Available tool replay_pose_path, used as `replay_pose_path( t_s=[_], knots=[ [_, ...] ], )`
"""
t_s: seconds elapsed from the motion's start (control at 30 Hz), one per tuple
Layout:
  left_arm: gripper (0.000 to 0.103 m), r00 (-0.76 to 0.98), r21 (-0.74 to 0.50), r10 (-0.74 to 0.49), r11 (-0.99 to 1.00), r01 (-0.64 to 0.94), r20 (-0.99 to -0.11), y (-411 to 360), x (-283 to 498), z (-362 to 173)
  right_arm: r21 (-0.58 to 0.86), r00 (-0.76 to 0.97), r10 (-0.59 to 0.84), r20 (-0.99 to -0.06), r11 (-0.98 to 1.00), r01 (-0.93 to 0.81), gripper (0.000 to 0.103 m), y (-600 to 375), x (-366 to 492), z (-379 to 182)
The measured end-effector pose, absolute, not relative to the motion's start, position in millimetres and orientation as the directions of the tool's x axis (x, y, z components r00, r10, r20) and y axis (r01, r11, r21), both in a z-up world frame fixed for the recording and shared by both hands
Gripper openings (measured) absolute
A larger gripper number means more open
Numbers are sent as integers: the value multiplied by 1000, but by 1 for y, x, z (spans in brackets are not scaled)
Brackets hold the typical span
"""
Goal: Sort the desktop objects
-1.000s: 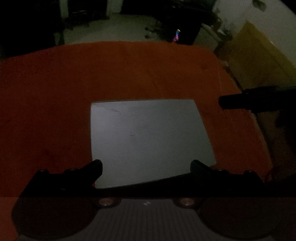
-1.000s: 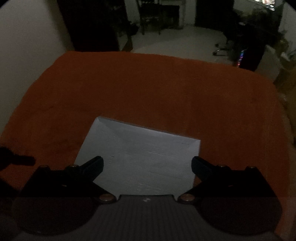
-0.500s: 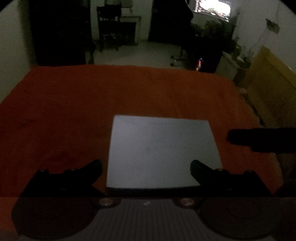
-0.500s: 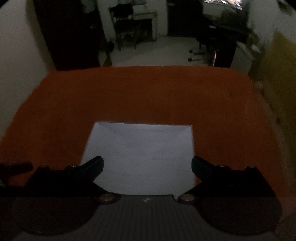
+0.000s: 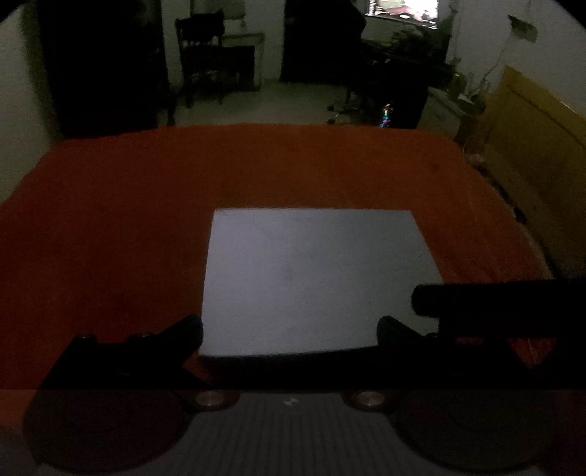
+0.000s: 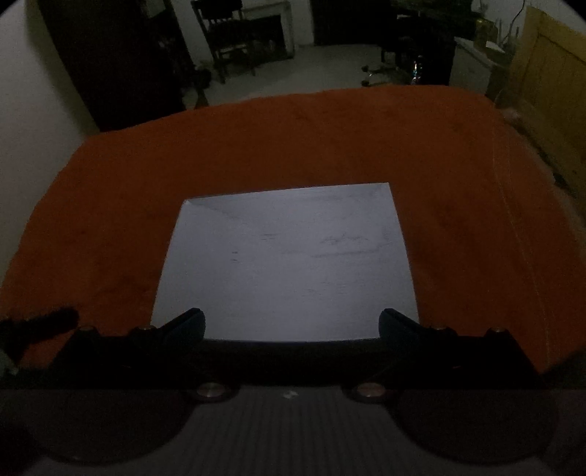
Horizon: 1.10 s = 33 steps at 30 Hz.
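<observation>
Both tools gape empty over the grey sheet (image 5: 311,278); only left view shows the monitor (image 5: 401,11)

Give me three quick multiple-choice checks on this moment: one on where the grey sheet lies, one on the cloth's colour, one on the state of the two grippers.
1. Where does the grey sheet lie?
A. flat on the cloth, just ahead of both grippers
B. on the chair at the back
C. held up off the table

2. What colour is the table cloth?
A. blue
B. orange-red
C. white

3. How do the left gripper and right gripper stand?
A. both shut on the sheet
B. left shut, right open
C. both open, holding nothing

Answers: 1 A, since the sheet lies flat before the fingertips in both wrist views; 2 B, the cloth is orange-red around the sheet; 3 C, each pair of fingers stands wide apart with the sheet showing between them.
</observation>
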<state>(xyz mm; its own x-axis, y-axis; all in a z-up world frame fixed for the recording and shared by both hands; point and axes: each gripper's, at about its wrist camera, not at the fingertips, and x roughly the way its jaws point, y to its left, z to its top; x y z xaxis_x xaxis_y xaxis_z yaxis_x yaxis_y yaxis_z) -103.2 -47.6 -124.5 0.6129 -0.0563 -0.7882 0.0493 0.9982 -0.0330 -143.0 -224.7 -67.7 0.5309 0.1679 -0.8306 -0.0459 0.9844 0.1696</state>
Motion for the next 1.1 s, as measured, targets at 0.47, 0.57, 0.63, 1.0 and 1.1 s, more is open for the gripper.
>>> replay_pose_path(
  t_s=[0.47, 0.57, 0.63, 1.0, 1.1],
  knots=[
    [103, 561, -39, -6, 998, -48, -828, -34, -91, -140, 121, 526, 141, -839, 990, -72, 103, -226, -134, -73],
    [103, 551, -23, 5, 999, -45, -835, -37, -91, -142, 99, 517, 111, -849, 994, -52, 103, -234, -132, -77],
    [103, 543, -1, 25, 999, -47, -840, -38, -87, -143, 92, 510, 97, -855, 995, -35, 103, -240, -129, -80],
    [103, 536, -33, 17, 996, -85, -844, -31, -81, -142, 77, 469, 94, -878, 995, -56, 103, -256, -129, -88],
    [103, 528, -25, 25, 996, -88, -849, -32, -81, -144, 71, 463, 94, -881, 995, -67, 103, -257, -131, -89]
  ],
)
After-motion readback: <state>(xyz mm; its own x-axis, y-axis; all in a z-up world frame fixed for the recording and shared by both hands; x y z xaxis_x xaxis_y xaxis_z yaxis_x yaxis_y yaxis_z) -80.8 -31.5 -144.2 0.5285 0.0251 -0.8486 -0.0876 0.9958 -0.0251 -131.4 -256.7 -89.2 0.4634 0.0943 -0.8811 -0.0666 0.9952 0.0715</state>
